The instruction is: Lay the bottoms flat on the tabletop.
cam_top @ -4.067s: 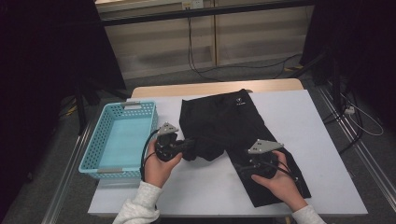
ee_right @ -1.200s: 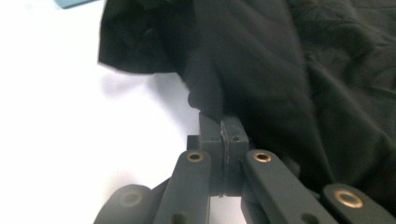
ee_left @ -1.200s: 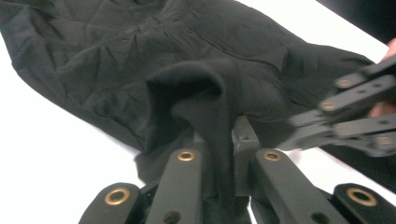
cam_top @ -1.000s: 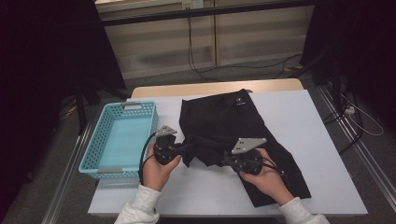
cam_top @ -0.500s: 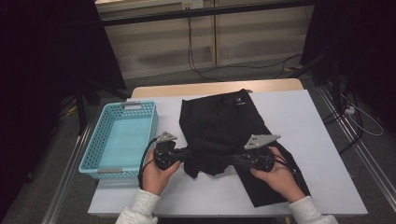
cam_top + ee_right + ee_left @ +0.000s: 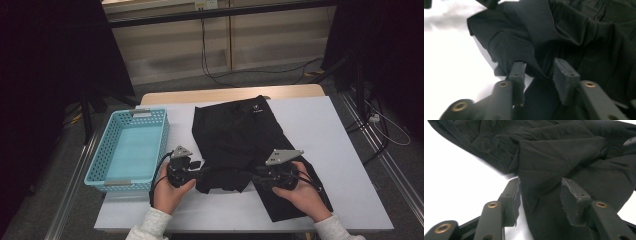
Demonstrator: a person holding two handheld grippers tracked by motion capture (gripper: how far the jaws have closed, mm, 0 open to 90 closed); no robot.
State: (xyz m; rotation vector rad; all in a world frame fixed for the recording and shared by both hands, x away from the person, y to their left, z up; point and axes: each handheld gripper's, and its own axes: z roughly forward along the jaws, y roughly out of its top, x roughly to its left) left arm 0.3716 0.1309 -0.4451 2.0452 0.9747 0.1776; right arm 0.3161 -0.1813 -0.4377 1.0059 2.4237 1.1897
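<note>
High view: your two hand-held grippers now face each other low in the frame, the left hand-held gripper [image 6: 197,173] at lower centre-left and the right hand-held gripper [image 6: 256,178] at lower centre-right, with a bunched fold of the black shorts [image 6: 239,131] between them. A moment ago the right one sat farther right over the flat leg; it has come inward and the near leg has been drawn up into a lump, so the fold you are working looks begun but not laid flat.

In the left gripper view, the jaws are spread with a ridge of cloth [image 6: 541,182] running between them, touching the left jaw but not pinched. In the right gripper view, the jaws also stand apart, a pleat of the fabric [image 6: 536,67] sitting in the gap.

The shorts lie on the white table [image 6: 345,150], mid-frame, waistband toward the top. The blue basket [image 6: 100,172] sits empty just to their left, likely the destination once folding is done.
</note>
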